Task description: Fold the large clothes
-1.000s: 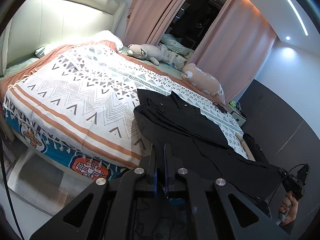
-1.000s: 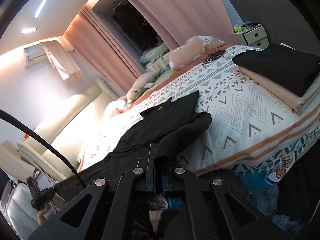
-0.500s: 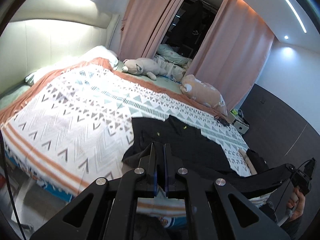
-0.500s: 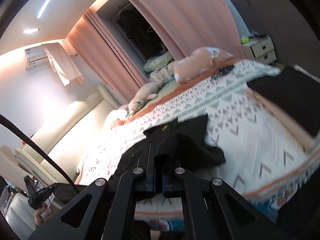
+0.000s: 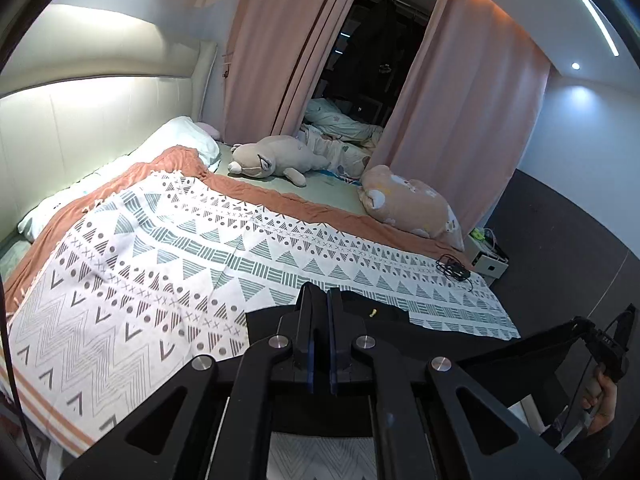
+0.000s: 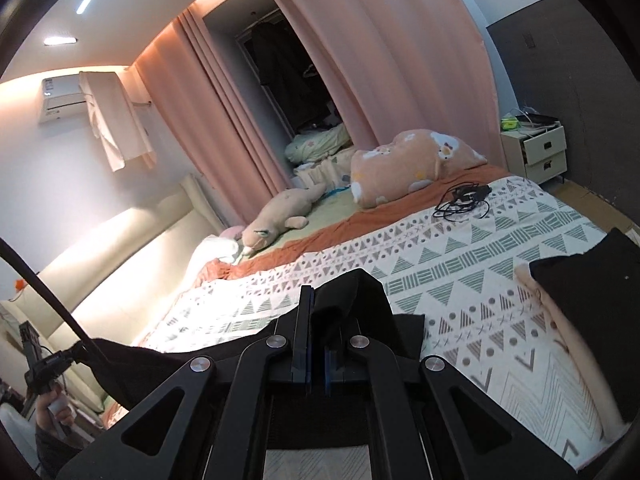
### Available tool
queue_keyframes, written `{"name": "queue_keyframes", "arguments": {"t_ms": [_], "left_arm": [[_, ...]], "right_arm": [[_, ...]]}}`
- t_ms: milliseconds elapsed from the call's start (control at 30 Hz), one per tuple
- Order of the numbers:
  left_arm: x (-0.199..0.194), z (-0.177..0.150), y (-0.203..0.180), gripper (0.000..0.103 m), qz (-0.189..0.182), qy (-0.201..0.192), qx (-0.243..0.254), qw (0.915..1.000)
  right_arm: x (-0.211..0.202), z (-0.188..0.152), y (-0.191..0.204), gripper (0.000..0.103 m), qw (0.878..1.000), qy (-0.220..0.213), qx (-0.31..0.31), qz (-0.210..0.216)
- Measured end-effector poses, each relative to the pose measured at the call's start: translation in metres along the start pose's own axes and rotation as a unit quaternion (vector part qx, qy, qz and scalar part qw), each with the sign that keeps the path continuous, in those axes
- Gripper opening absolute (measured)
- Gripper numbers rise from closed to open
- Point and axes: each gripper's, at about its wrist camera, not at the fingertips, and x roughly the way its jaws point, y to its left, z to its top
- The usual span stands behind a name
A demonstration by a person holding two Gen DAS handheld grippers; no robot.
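Two hand-held grippers, left and right, clamp a black garment stretched above the bed, stuffed toys at twelve o'clock.

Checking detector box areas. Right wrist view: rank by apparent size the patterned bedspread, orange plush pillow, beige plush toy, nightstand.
1. patterned bedspread, by far the largest.
2. orange plush pillow.
3. beige plush toy.
4. nightstand.
Toy and nightstand look close in size; the nightstand stands farther off, so that order is unsure.
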Motion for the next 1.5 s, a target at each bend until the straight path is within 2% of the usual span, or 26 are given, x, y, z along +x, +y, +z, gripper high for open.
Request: {"name": "queue_keyframes", "arguments": {"t_ms": [167, 400, 533, 700, 900, 1067, 1167, 1200, 1233, 1267, 1300, 1333, 1400, 1500], "left_arm": [[0.059, 0.02, 0.006, 0.007, 0.019, 0.016, 0.0, 0.9997], [0.145, 0.027, 0.025, 0.007, 0.032, 0.058, -0.015, 0.9977], [0.192, 0.016, 0.042, 0.007, 0.043, 0.089, -0.022, 0.9948], [0.254, -0.012, 0.067, 0.007, 0.057, 0.138, -0.04, 0.9881], [0.303, -0.032, 0.082, 0.007, 0.059, 0.152, -0.046, 0.9856], [0.332, -0.032, 0.096, 0.007, 0.03, 0.163, -0.09, 0.982], [0.346, -0.031, 0.101, 0.009, 0.036, 0.168, -0.103, 0.9796], [0.348, -0.03, 0.1, 0.014, 0.041, 0.166, -0.1, 0.9803], [0.35, -0.028, 0.098, 0.028, 0.044, 0.162, -0.095, 0.9812], [0.35, -0.026, 0.097, 0.043, 0.046, 0.159, -0.091, 0.9819], [0.35, -0.024, 0.096, 0.09, 0.043, 0.157, -0.09, 0.9826], [0.347, -0.023, 0.095, 0.103, 0.037, 0.15, -0.09, 0.9839], [0.344, -0.02, 0.094, 0.103, 0.041, 0.141, -0.087, 0.9852], [0.338, -0.024, 0.095, 0.103, 0.039, 0.142, -0.084, 0.9855]], "right_arm": [[0.063, 0.023, -0.006, 0.0, 0.999, 0.02, 0.03, -0.016], [0.145, 0.046, -0.015, 0.0, 0.997, 0.047, 0.046, -0.038], [0.194, 0.045, -0.025, 0.0, 0.995, 0.069, 0.057, -0.047], [0.257, 0.027, -0.041, 0.0, 0.99, 0.109, 0.064, -0.066], [0.309, 0.007, -0.063, 0.0, 0.983, 0.141, 0.079, -0.091], [0.348, 0.004, -0.071, 0.001, 0.979, 0.159, 0.085, -0.1], [0.366, 0.007, -0.077, 0.003, 0.977, 0.161, 0.096, -0.099], [0.371, 0.008, -0.079, 0.008, 0.977, 0.162, 0.097, -0.101], [0.376, 0.009, -0.078, 0.014, 0.976, 0.162, 0.096, -0.106], [0.381, 0.011, -0.077, 0.042, 0.976, 0.163, 0.092, -0.112], [0.383, 0.013, -0.075, 0.088, 0.977, 0.161, 0.089, -0.111], [0.381, 0.011, -0.077, 0.102, 0.978, 0.157, 0.089, -0.107], [0.375, 0.011, -0.076, 0.103, 0.98, 0.148, 0.09, -0.099], [0.369, 0.002, -0.081, 0.103, 0.978, 0.162, 0.089, -0.098]]}}
